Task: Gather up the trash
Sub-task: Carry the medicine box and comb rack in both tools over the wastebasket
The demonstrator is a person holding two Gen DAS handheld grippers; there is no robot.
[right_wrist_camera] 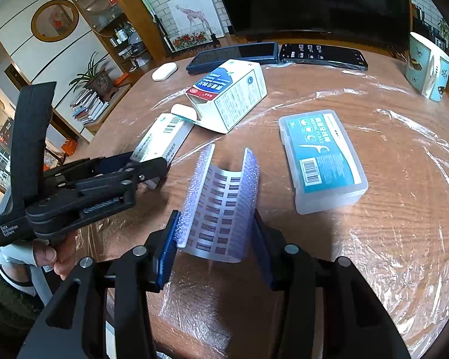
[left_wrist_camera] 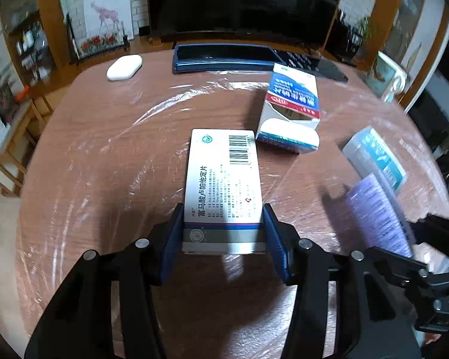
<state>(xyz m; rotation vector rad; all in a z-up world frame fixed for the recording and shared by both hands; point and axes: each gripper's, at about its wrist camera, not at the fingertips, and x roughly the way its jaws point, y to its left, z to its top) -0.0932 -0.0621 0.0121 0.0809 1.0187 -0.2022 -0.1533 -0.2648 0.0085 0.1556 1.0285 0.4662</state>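
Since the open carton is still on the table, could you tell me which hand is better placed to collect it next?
Neither is free: the left gripper clamps the white medicine box, the right gripper the blister sheet. The left sits nearer the open carton.

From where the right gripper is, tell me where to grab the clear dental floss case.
Grip the floss case across its two long sides, coming down from above. It lies flat, label up, with bare table along both long sides, leaving room for the jaws.
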